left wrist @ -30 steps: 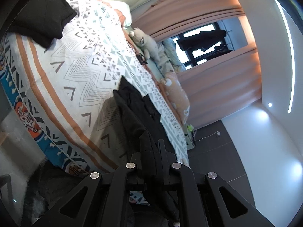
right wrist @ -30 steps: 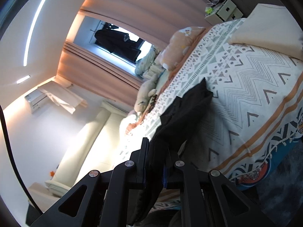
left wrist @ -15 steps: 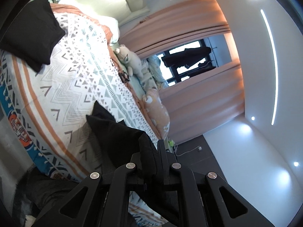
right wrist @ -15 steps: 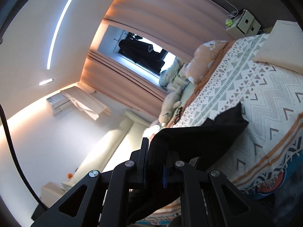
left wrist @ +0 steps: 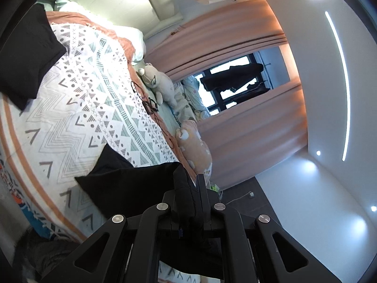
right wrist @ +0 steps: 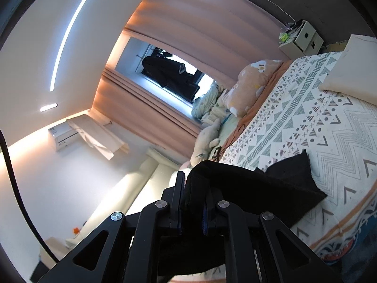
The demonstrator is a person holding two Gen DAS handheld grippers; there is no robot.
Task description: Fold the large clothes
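A large black garment [left wrist: 127, 184] hangs stretched between both grippers above a bed with a patterned white, grey and orange cover [left wrist: 77, 108]. My left gripper [left wrist: 192, 184] is shut on one edge of it. My right gripper [right wrist: 193, 186] is shut on another edge of the same garment [right wrist: 266, 188]. Its far end still rests on the cover [right wrist: 334, 132], and its lower part hangs out of sight below the grippers.
Another folded black garment [left wrist: 26, 59] lies on the bed at the left. A cream pillow [right wrist: 353, 70] lies at the right. Plush toys [left wrist: 160, 82] and an orange cushion [right wrist: 254, 82] line the far side by the curtains. A bedside cabinet [right wrist: 301, 37] stands beyond.
Both grippers have lifted and tilted up with the black garment. It has come off the bed and spread wider between them.
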